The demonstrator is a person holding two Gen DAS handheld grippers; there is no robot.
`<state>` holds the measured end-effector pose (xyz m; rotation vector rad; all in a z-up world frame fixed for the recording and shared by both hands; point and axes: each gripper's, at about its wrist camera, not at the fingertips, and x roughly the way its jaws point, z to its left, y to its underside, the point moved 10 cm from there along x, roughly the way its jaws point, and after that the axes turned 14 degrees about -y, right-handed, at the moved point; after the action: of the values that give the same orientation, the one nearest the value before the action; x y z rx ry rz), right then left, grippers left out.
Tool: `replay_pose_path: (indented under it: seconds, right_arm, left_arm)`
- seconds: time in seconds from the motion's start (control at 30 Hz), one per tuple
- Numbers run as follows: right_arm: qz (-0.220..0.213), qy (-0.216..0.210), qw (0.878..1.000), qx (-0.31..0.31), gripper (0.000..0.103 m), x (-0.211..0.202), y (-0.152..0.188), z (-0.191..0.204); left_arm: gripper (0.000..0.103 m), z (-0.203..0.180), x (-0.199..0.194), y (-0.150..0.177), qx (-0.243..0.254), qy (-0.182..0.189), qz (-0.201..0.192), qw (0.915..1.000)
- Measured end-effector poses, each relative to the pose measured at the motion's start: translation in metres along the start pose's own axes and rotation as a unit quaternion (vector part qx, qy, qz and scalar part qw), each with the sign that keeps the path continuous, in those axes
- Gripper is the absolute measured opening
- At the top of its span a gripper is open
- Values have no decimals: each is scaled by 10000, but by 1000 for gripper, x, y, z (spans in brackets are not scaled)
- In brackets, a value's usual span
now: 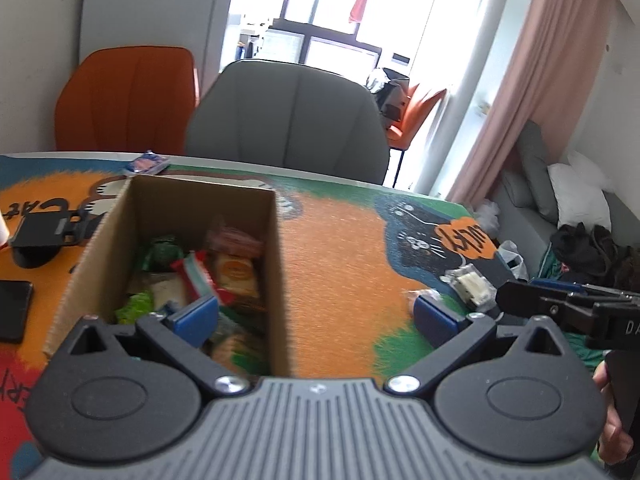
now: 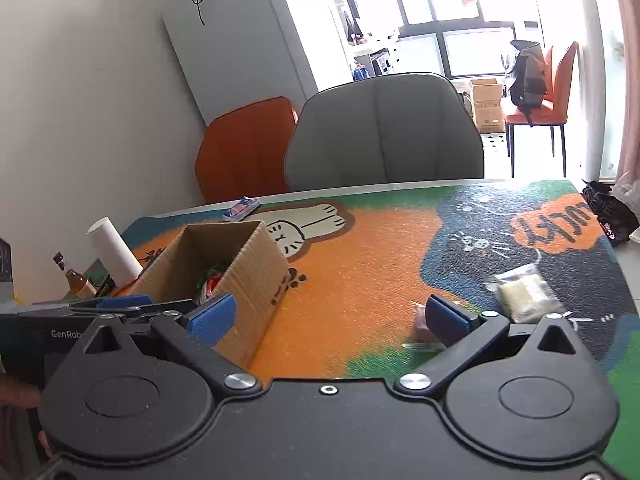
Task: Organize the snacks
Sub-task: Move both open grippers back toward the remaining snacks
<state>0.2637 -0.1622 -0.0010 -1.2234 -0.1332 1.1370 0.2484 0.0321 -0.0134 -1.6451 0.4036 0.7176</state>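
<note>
An open cardboard box point(image 1: 192, 200) stands on the cartoon mat and holds several snack packets point(image 1: 224, 268); it also shows in the right wrist view point(image 2: 256, 264). My left gripper point(image 1: 316, 316) is open and empty, with its left finger over the box's inside and its right finger over the mat. My right gripper point(image 2: 332, 316) is open and empty, low over the mat to the right of the box. A clear packet with a pale snack point(image 2: 526, 294) lies on the mat at the right, also in the left wrist view point(image 1: 472, 284). A small pinkish packet point(image 2: 420, 326) lies partly hidden behind my right finger.
A blue-pink packet point(image 2: 241, 208) lies at the table's far edge. A paper roll point(image 2: 114, 252) and a bottle point(image 2: 76, 278) stand left of the box. A phone point(image 1: 14, 310) and a black stand point(image 1: 44, 232) lie at the left. Grey point(image 1: 288, 120) and orange point(image 1: 128, 100) chairs stand behind the table.
</note>
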Motion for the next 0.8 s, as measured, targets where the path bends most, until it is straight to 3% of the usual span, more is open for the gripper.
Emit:
replay_pose_path:
  seconds: [0.2,0.8]
  right_arm:
    - [-53,20,9999,160,103,-17,7,-19]
    - [-68,591,9974,410,103,-55,23,-90]
  left_arm:
    - [103,-23,1,7,32,91,83,9999]
    - [101,-97,14,22,381,503,144,9979]
